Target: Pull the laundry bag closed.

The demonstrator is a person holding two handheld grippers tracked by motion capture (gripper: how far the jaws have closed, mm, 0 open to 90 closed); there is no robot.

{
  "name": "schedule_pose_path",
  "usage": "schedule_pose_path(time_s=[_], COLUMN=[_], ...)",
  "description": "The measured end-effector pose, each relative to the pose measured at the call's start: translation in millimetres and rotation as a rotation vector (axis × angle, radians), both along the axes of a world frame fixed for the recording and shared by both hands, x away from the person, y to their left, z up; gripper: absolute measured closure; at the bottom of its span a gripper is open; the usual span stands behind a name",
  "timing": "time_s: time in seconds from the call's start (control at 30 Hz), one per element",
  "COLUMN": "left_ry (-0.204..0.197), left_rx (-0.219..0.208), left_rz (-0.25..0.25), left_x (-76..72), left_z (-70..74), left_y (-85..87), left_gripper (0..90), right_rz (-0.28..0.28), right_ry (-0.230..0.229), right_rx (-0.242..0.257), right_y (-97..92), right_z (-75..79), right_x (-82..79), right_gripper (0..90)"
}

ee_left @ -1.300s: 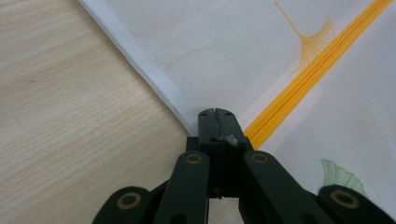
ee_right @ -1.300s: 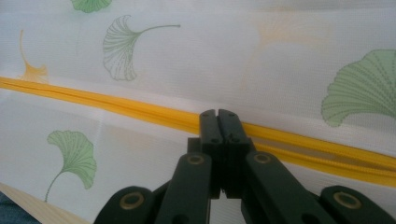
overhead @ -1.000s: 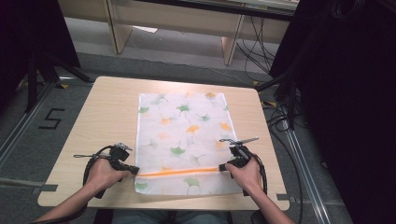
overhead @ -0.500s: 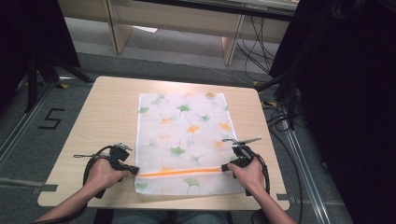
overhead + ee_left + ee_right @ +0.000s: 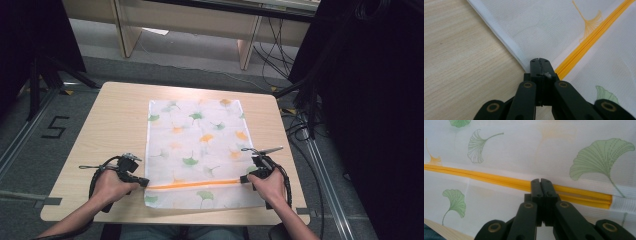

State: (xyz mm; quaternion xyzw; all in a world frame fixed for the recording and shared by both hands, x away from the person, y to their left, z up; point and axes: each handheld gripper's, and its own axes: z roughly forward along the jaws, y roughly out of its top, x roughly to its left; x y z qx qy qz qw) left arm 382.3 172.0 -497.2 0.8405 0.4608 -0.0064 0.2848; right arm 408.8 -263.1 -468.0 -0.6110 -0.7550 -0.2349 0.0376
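Pressing together with no gap between them, the black jaws of the left gripper (image 5: 540,60) are seen in the left gripper view at the white hemmed side edge of a mesh laundry bag (image 5: 196,150), just beside the end of its orange zipper (image 5: 584,47); whether a fold of the hem is pinched between the tips cannot be told, though a small pale scrap shows at the jaw seam; the jaws of the right gripper (image 5: 541,180) are likewise clenched tight, their tips resting on or just over the zipper near its closed end, and a grip on the slider cannot be confirmed. From above, the bag, printed with green and orange ginkgo leaves, is laid flat along the middle of the table (image 5: 115,120), its near end close to the table's near edge and the zipper running across that end; the left gripper (image 5: 142,181) is held at the bag's left side and the right gripper (image 5: 246,178) at its right side, each in a hand coming from the near edge. Several risks are judged from here: if the right jaws are closed on mesh instead of the slider, the zipper would stay unmoved and the fabric could be snagged; if the left hold is weak, the bag could be dragged sideways and bunched.
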Motion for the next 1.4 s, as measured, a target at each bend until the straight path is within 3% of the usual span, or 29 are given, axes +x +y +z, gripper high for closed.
schedule_pose_path(time_s=[0.03,0.1,0.2,0.3,0.33,0.4,0.47,0.5,0.57,0.6,0.63,0.67,0.7,0.73,0.77,0.8,0.83,0.87,0.9,0.93,0.97,1.0,1.03,1.07,1.13,1.17,1.2,1.27,1.4], left_ry=[0.0,0.0,0.0,0.0,0.0,0.0,0.0,0.0,0.0,0.001,0.001,0.001,0.0,0.001,0.0,0.001,0.001,0.001,0.001,0.001,0.001,0.002,0.002,0.002,0.002,0.002,0.002,0.002,0.002], left_rx=[0.0,0.0,0.0,0.0,0.0,0.0,-0.001,0.0,-0.001,-0.001,0.0,-0.001,-0.001,0.0,-0.001,-0.001,0.0,-0.001,-0.001,0.0,0.0,0.0,0.001,0.0,-0.001,-0.001,-0.001,-0.001,-0.006], left_rz=[0.0,0.001,0.001,0.001,0.001,0.0,0.001,0.0,0.001,0.001,0.001,0.001,0.002,0.0,0.002,0.001,0.0,0.001,0.002,0.0,0.001,0.0,-0.001,0.0,0.002,0.001,0.001,0.001,0.001], left_x=[0.0,0.0,0.0,0.0,0.0,0.0,0.1,0.1,0.1,0.1,0.1,0.1,0.1,0.1,0.1,0.1,0.2,0.1,0.1,0.2,0.2,0.2,0.3,0.3,0.2,0.2,0.3,0.2,0.4], left_z=[0.0,0.0,0.0,0.0,0.0,0.0,0.0,0.0,0.0,0.0,0.0,0.0,0.0,0.0,0.0,0.0,0.1,0.0,0.0,0.1,0.1,0.0,0.1,0.1,0.0,0.0,0.0,0.0,-0.3], left_y=[0.0,-0.1,-0.1,-0.2,-0.1,0.0,0.0,0.0,-0.1,-0.2,0.0,0.0,-0.1,0.0,-0.1,-0.1,-0.1,-0.1,-0.1,0.0,-0.1,0.0,0.0,0.0,-0.1,0.0,-0.1,-0.1,0.1], left_gripper=[90.0,90.0,90.0,90.0,90.0,90.0,90.0,90.0,90.0,90.0,90.0,90.0,90.0,90.0,90.0,90.0,90.0,90.0,90.0,90.0,90.0,90.0,90.0,90.0,90.0,90.0,90.0,90.0,90.0], right_rz=[-0.015,0.023,0.008,-0.013,0.009,-0.043,0.005,-0.023,-0.012,-0.056,-0.026,-0.004,-0.024,-0.003,-0.049,-0.049,-0.002,-0.031,-0.092,-0.022,-0.018,-0.051,-0.041,-0.054,-0.064,-0.063,-0.022,-0.039,-0.04], right_ry=[0.014,-0.022,-0.018,0.021,-0.009,0.062,-0.005,0.019,0.014,0.072,0.016,0.006,0.023,-0.007,0.072,0.045,-0.003,0.019,0.102,0.02,0.013,0.058,0.022,0.056,0.071,0.055,0.002,0.045,0.034], right_rx=[-0.023,0.012,0.016,0.012,0.02,0.024,0.024,0.005,0.025,0.037,0.013,0.02,0.001,0.013,0.02,0.022,0.009,0.02,0.034,0.014,0.012,0.02,0.019,0.026,0.033,0.021,0.014,0.028,-0.002], right_y=[-0.8,-3.0,-3.4,-3.5,-5.5,-2.7,-8.1,-7.6,-8.4,-5.8,-9.8,-11.6,-11.1,-12.7,-10.3,-11.1,-15.4,-13.6,-9.6,-15.6,-16.6,-15.1,-16.6,-16.0,-16.0,-16.7,-20.2,-19.4,-20.5], right_z=[1.4,0.1,-0.1,1.4,-0.8,3.9,-0.5,1.4,1.8,4.6,2.1,1.5,3.5,2.1,6.8,5.4,2.5,3.8,9.0,3.9,3.9,6.7,4.8,6.9,7.8,7.4,4.2,6.4,7.2], right_x=[-0.5,0.4,0.3,0.1,1.2,-0.5,2.0,1.1,1.2,0.0,1.6,2.6,2.0,2.9,1.4,1.5,3.4,2.5,0.3,3.0,2.6,2.0,2.6,2.0,2.4,2.7,4.6,4.5,5.7], right_gripper=[90.0,90.0,90.0,90.0,90.0,90.0,90.0,90.0,90.0,90.0,90.0,90.0,90.0,90.0,90.0,90.0,90.0,90.0,90.0,90.0,90.0,90.0,90.0,90.0,90.0,90.0,90.0,90.0,90.0])
